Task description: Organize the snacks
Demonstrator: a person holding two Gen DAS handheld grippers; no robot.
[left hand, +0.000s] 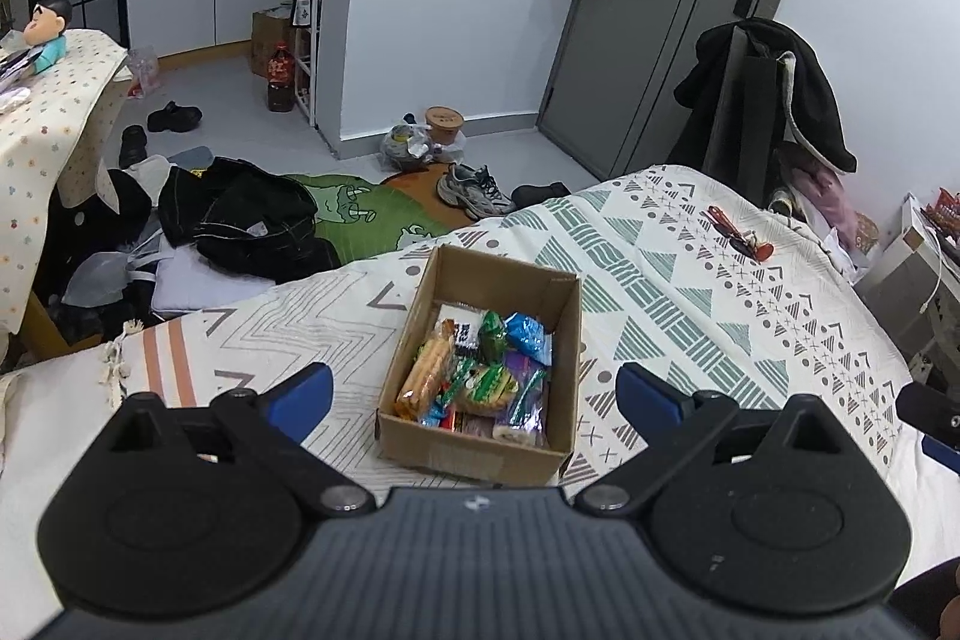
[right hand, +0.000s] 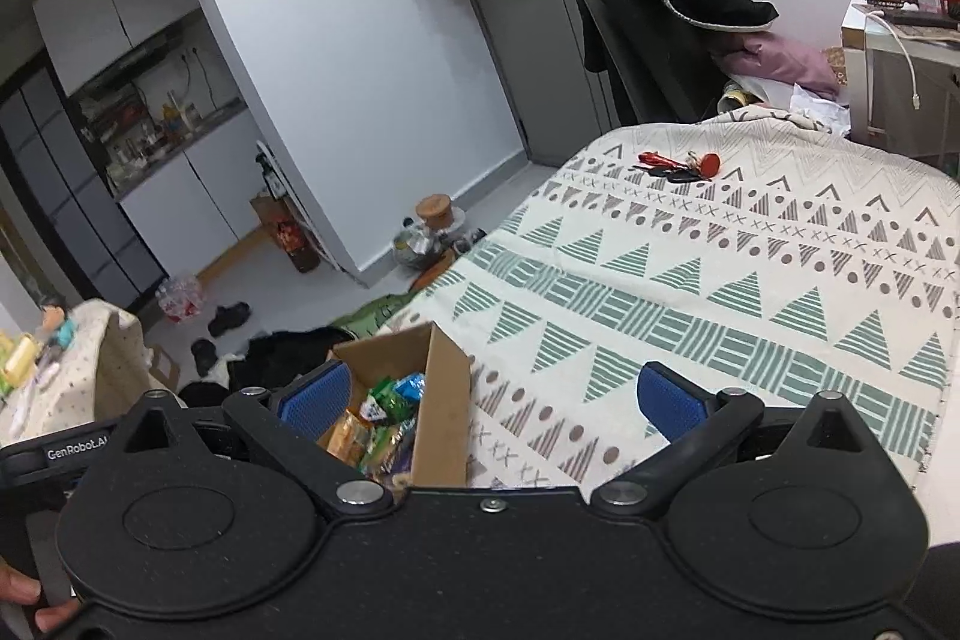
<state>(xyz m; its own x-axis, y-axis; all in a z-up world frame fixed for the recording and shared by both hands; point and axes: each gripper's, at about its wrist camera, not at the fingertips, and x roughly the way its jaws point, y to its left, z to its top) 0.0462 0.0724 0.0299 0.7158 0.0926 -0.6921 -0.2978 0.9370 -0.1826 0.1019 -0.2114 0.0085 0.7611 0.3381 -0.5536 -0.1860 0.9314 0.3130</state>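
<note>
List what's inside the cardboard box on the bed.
The cardboard box holds loose snack packets: a long biscuit pack, a blue packet, green packets and a purple one. They are piled up, so any lower packets and the box floor are hidden.

One cardboard box (left hand: pixel 480 451) on the bed (left hand: pixel 690 280), open-topped. Inside, roughly ten snack packets, overlapping, exact count unclear: one long biscuit pack (left hand: pixel 426 370), one blue packet (left hand: pixel 528 334), about three green ones (left hand: pixel 492 328), one purple (left hand: pixel 522 388). One bunch of keys (left hand: pixel 741 235) farther up the bed. Two grippers, left (left hand: pixel 474 394) and right (right hand: pixel 495 397), two blue pads (left hand: pixel 303 394) each.
</note>
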